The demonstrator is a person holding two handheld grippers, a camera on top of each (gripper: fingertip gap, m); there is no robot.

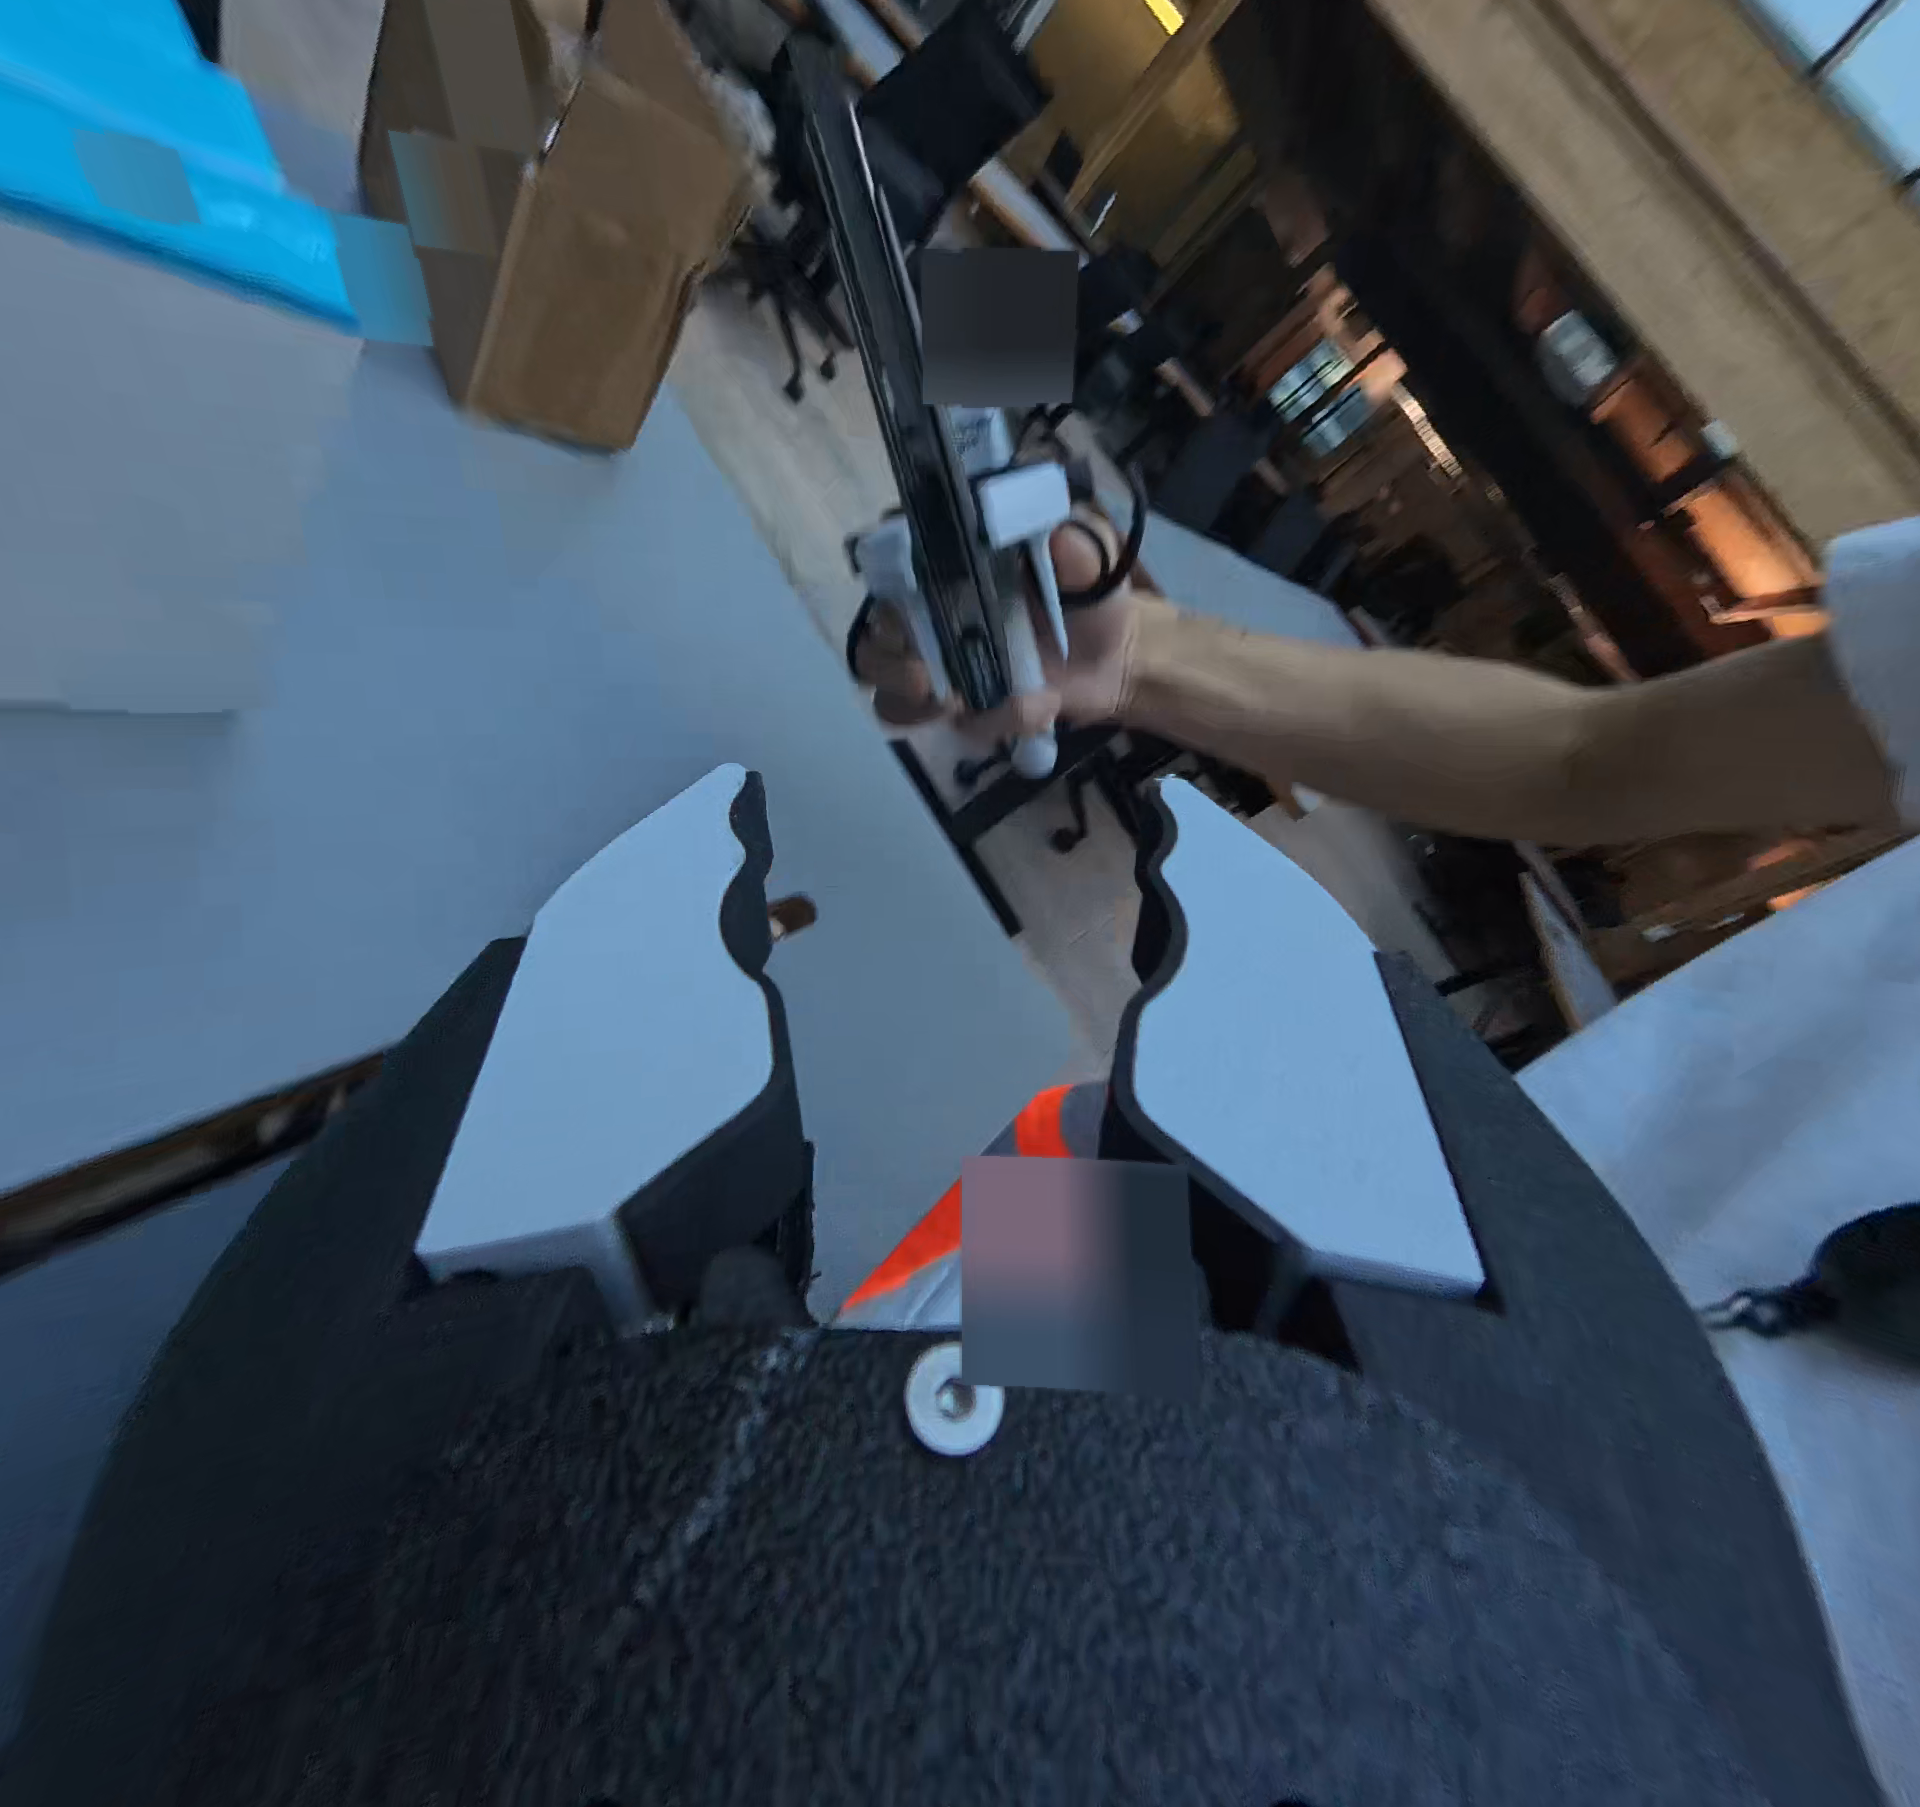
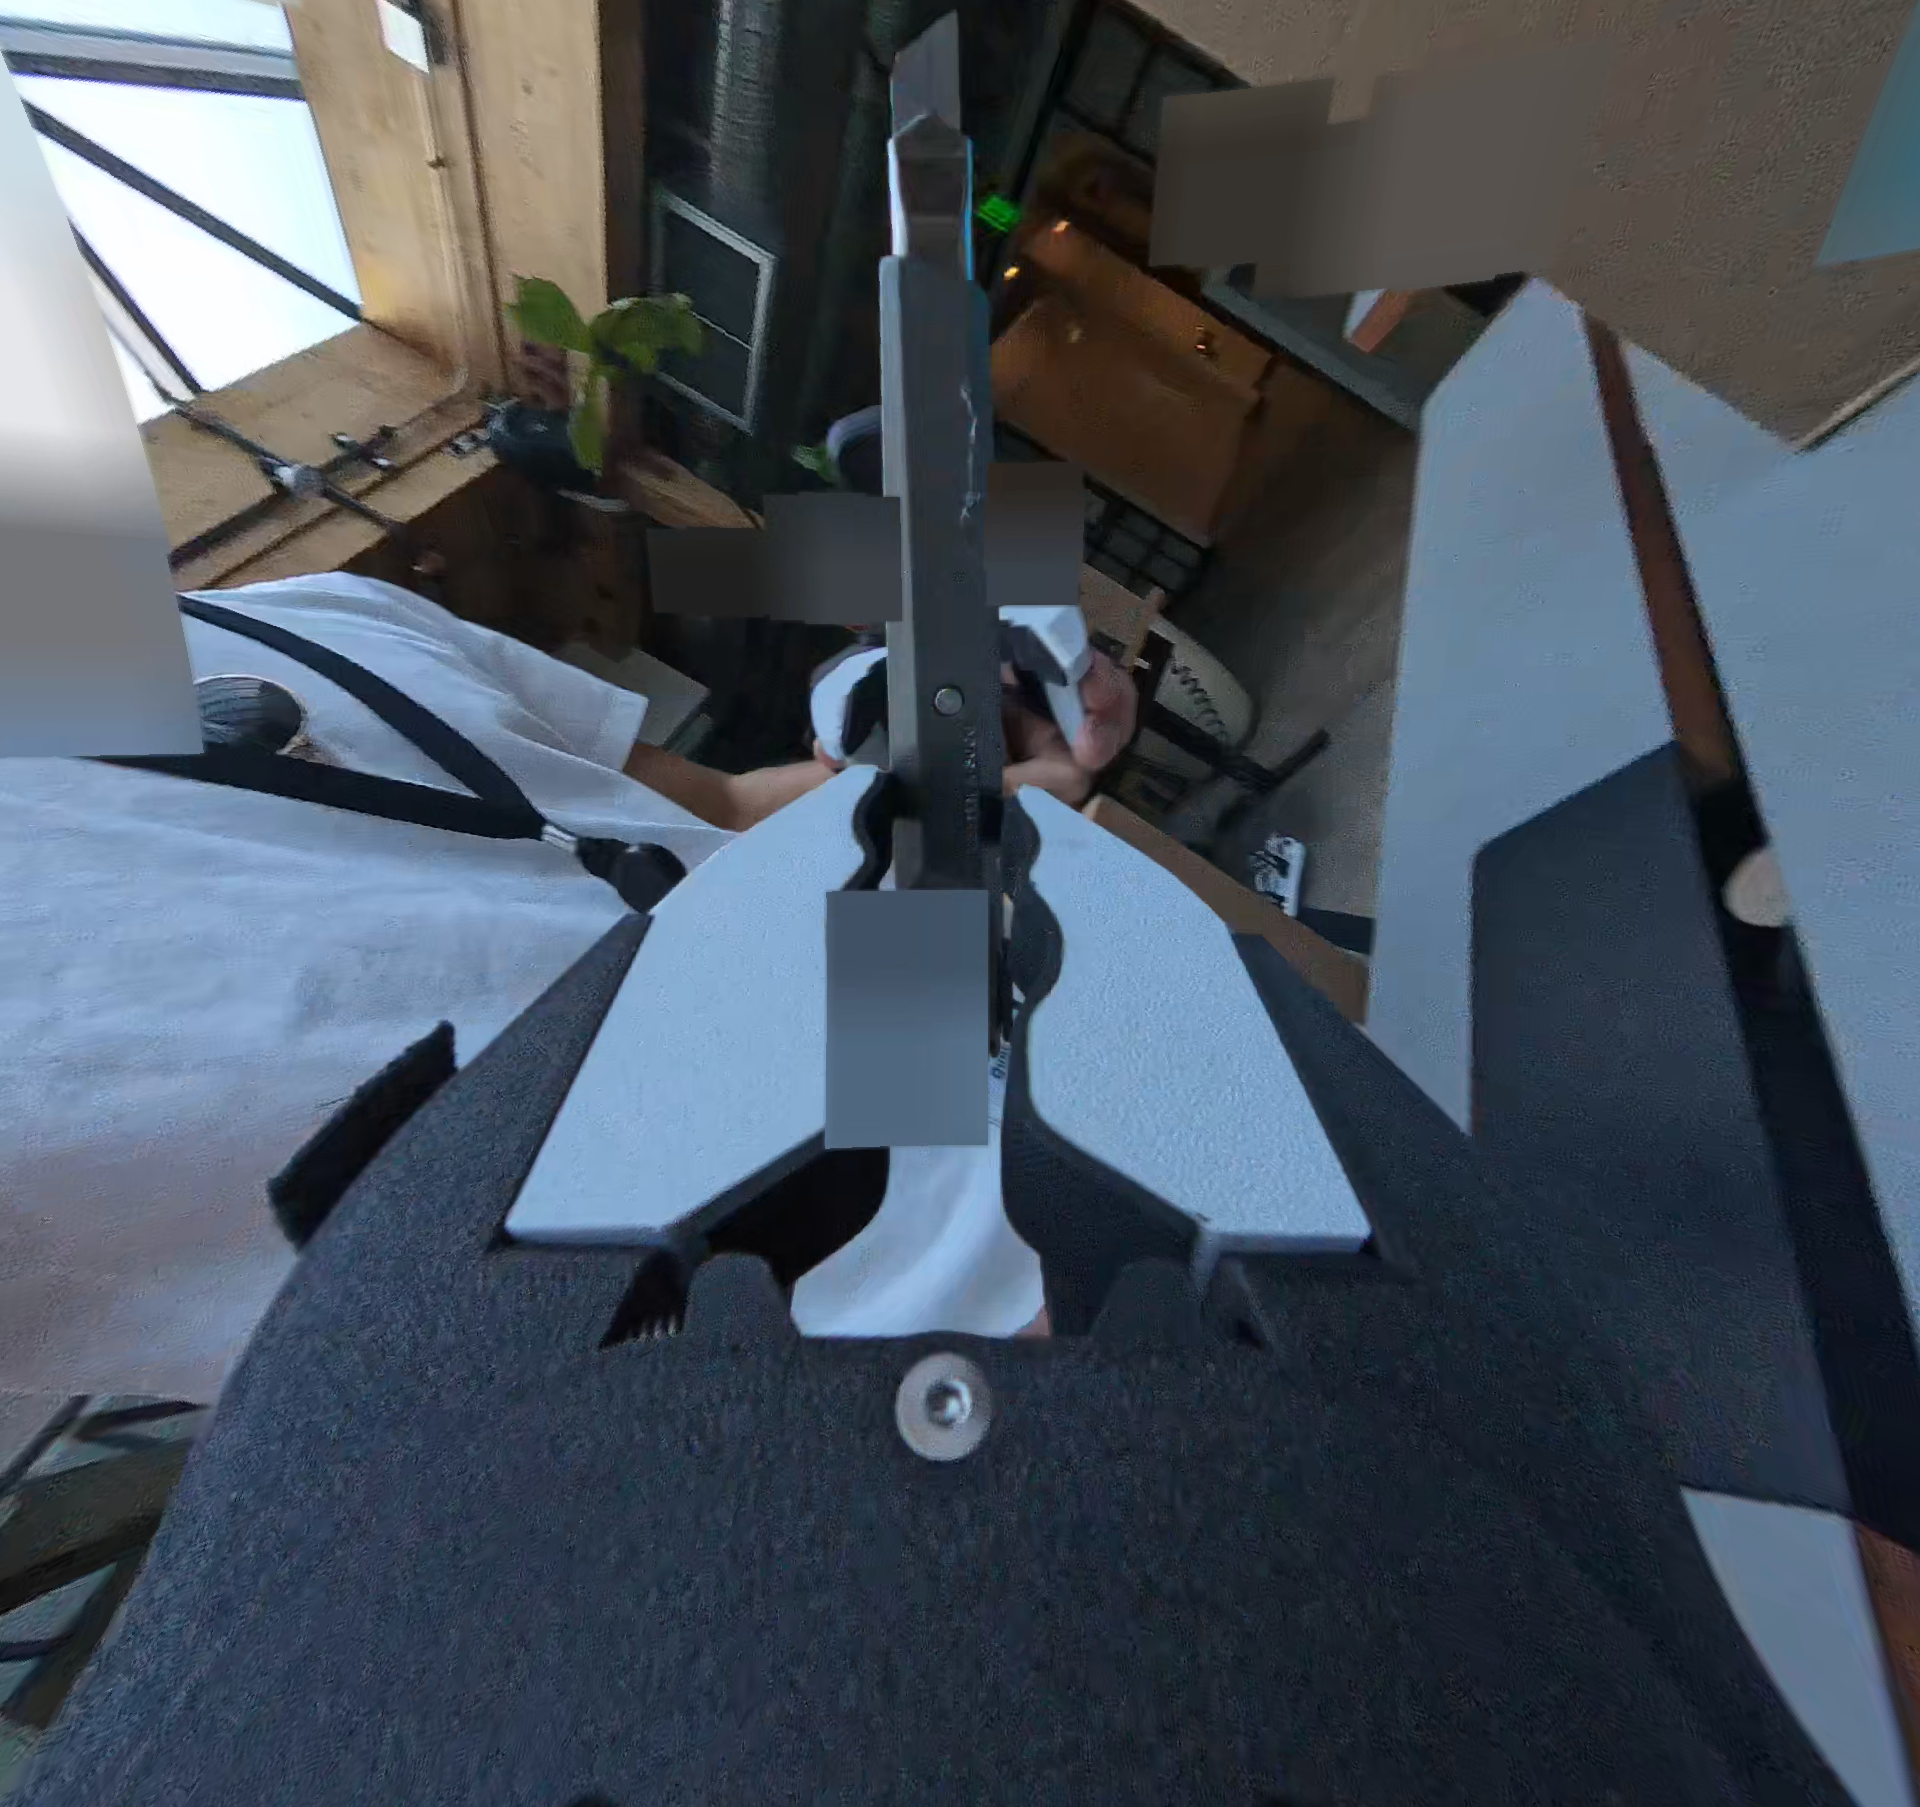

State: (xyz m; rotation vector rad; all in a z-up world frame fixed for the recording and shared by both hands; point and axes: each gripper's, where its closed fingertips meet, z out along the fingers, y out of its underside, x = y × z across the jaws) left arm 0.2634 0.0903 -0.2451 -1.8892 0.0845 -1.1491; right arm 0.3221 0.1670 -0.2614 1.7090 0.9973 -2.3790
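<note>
- Standing by the white worktop (image 1: 416, 614), I see the left gripper (image 1: 956, 791) up in the air with its two white fingers spread wide; nothing is between them.
- Low in that gap, toward 6 o'clock, an orange-and-grey item (image 1: 1049, 1113) shows. Part of it is hidden, so I cannot tell what it is.
- At 12 o'clock from the left gripper, a bare forearm reaches in from 3 o'clock. Its hand (image 1: 1081, 656) holds the right gripper (image 1: 961, 562).
- The right gripper is pinched on a long dark flat tool (image 1: 878, 303), which sticks out toward 11 o'clock in the left wrist view.
- In the right wrist view the fingers of the right gripper (image 2: 945, 791) are pressed against both sides of the tool (image 2: 935, 386). It runs straight up to 12 o'clock and ends in a slanted tip.
- Just behind the tool, the white fingers of the other gripper and the hand holding it are partly visible.
- At 11 o'clock in the left wrist view an open cardboard box (image 1: 582, 230) stands on the worktop, with blue boxes (image 1: 125, 95) at 10 o'clock beside it.
- At 4 o'clock, a small black pouch (image 1: 1870, 1258) with a cord lies at the frame edge.
- In the right wrist view a white short-sleeved shirt (image 2: 416, 677) crossed by a black strap (image 2: 364, 687) fills 9 o'clock, and a leafy potted plant (image 2: 613, 344) stands at 11 o'clock.
</note>
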